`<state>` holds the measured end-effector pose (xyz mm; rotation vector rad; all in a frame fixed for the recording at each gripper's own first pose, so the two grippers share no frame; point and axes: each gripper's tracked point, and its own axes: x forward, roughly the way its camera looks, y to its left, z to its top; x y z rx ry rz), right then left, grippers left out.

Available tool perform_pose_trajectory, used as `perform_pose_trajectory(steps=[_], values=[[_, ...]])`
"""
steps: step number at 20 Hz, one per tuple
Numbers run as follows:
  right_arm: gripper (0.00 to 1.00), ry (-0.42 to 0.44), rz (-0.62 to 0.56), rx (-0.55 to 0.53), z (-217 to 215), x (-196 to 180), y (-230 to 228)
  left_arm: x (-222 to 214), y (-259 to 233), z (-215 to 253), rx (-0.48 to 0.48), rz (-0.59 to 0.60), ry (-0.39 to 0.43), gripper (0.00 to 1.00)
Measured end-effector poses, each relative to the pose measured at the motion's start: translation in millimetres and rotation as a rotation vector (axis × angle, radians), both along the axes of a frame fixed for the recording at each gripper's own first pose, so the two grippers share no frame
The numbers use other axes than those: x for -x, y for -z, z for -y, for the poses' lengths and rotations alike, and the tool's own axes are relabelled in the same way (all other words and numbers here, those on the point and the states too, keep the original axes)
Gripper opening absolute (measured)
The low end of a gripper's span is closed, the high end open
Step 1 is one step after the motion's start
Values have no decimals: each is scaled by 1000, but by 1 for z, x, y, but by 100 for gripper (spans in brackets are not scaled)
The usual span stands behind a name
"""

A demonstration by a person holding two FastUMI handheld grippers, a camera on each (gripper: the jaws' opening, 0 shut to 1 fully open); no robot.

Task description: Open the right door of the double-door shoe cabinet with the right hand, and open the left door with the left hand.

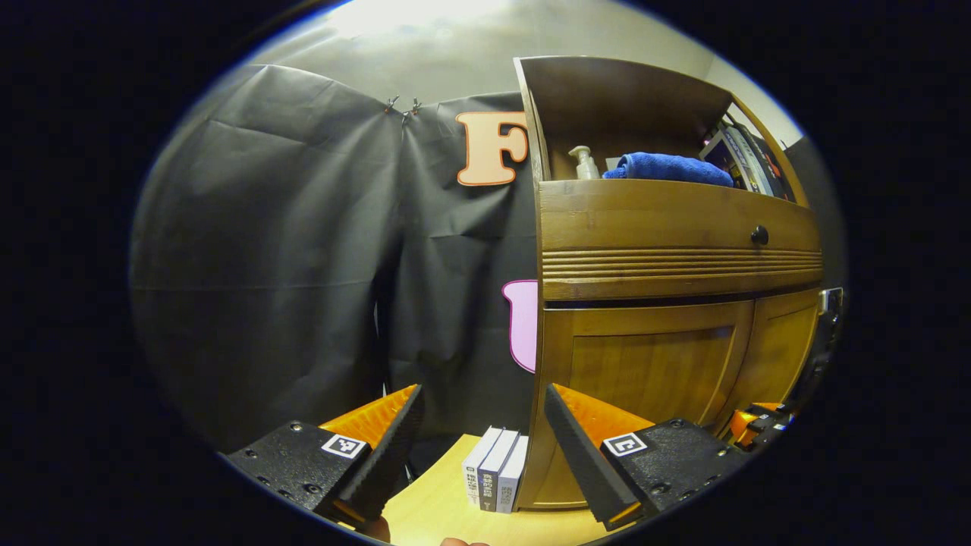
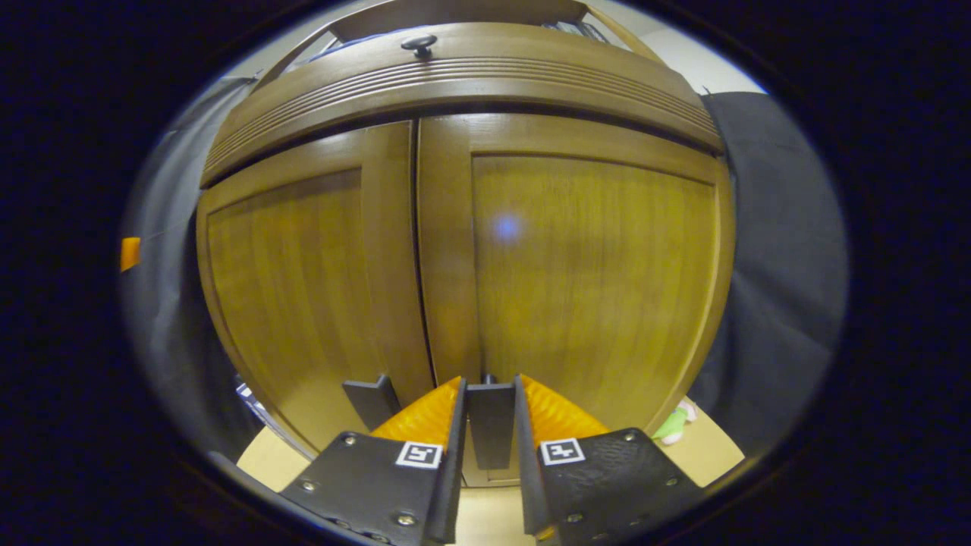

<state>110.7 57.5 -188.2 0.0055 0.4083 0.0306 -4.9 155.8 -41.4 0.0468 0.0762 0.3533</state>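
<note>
Clearly, your right hand-held gripper (image 2: 489, 409) had its fingers closed on the dark handle (image 2: 491, 425) of the right door (image 2: 592, 273) of the shoe cabinet (image 2: 455, 83), low down beside the centre seam. Both doors sat flush: the left door (image 2: 296, 288) was closed too, its own dark handle (image 2: 372, 402) just beside your left finger, untouched. Your left hand-held gripper (image 1: 482, 432) hung with its fingers spread wide apart, holding nothing, off the cabinet's left front corner. From there you saw the left door (image 1: 645, 371) at an angle, three small boxes (image 1: 497, 478) standing on the desk (image 1: 432, 508) against the cabinet's side, and a folded blue towel (image 1: 667, 167) beside a pump bottle (image 1: 584, 163) in the open shelf above the drawer knob (image 1: 759, 235).
</note>
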Motion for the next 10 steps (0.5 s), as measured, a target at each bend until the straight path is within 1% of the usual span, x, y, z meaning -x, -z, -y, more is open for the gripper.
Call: perform_pose_trajectory(steps=[1,2,3,4,6,7,10], values=[[28,17,4,3,0,-2,1,0,0,0,3,1,0,96],[31,26,4,17,0,-1,2,0,1,1,9,2,4,96],[30,33,7,31,2,-1,3,-1,2,3,16,2,10,96],[26,45,6,24,3,-2,4,0,3,4,22,1,17,96],[29,79,0,18,4,1,2,2,3,5,27,-1,25,96],[27,91,1,29,5,3,0,3,3,4,29,-1,25,96],[27,103,10,43,10,18,-2,10,0,3,34,7,26,96]])
